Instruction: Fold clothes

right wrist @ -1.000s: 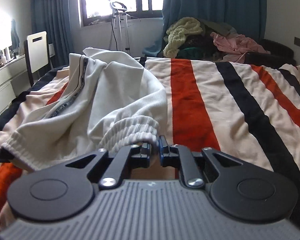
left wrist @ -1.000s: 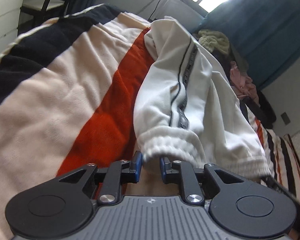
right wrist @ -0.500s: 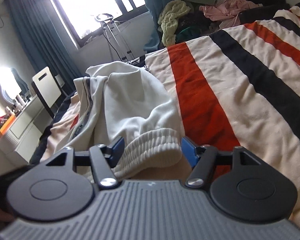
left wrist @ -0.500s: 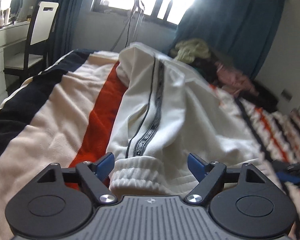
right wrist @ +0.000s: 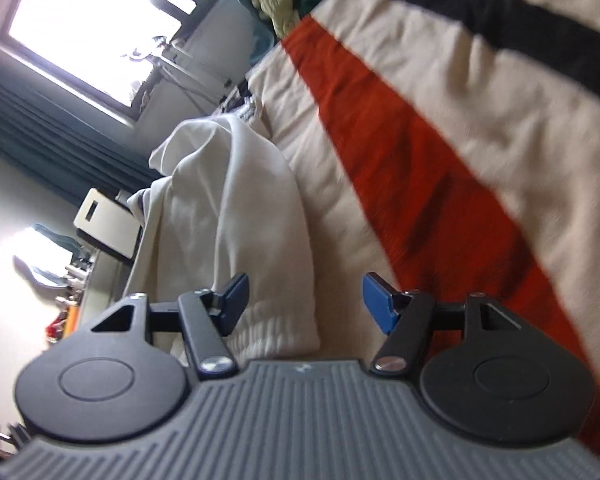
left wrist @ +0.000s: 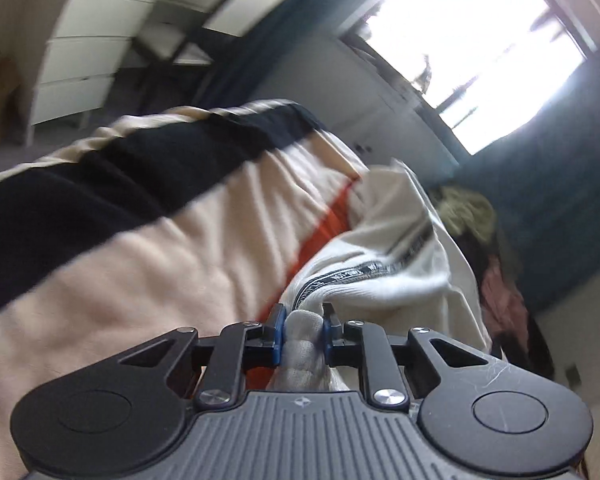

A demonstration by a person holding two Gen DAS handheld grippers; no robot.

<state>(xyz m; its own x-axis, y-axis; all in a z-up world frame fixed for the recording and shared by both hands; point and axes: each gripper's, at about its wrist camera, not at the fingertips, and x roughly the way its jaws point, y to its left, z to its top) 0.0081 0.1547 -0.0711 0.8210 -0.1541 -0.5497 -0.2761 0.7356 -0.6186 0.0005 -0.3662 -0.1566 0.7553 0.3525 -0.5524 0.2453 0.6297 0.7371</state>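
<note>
A white pair of track trousers [left wrist: 400, 280] with a black printed side stripe lies crumpled on the striped bedspread [left wrist: 140, 272]. My left gripper [left wrist: 303, 332] is closing, and its blue pads press on a ribbed cuff of the trousers. In the right wrist view the same white trousers [right wrist: 240, 200] stretch away towards the window. The other ribbed cuff [right wrist: 276, 328] lies between the jaws of my right gripper [right wrist: 306, 300], which stands open. That cuff sits close to the left pad, with a wide gap to the right pad.
The bedspread [right wrist: 420, 160] has cream, red and black stripes. A pile of other clothes [left wrist: 468, 208] [right wrist: 276, 0] sits at the far end of the bed under blue curtains. White drawers [left wrist: 84, 60] and a chair [right wrist: 108, 224] stand beside the bed.
Both grippers opened around the ribbed cuffs. The left one has since shut on its cuff and rolled. The right one stays open and has rolled strongly, tilting its view.
</note>
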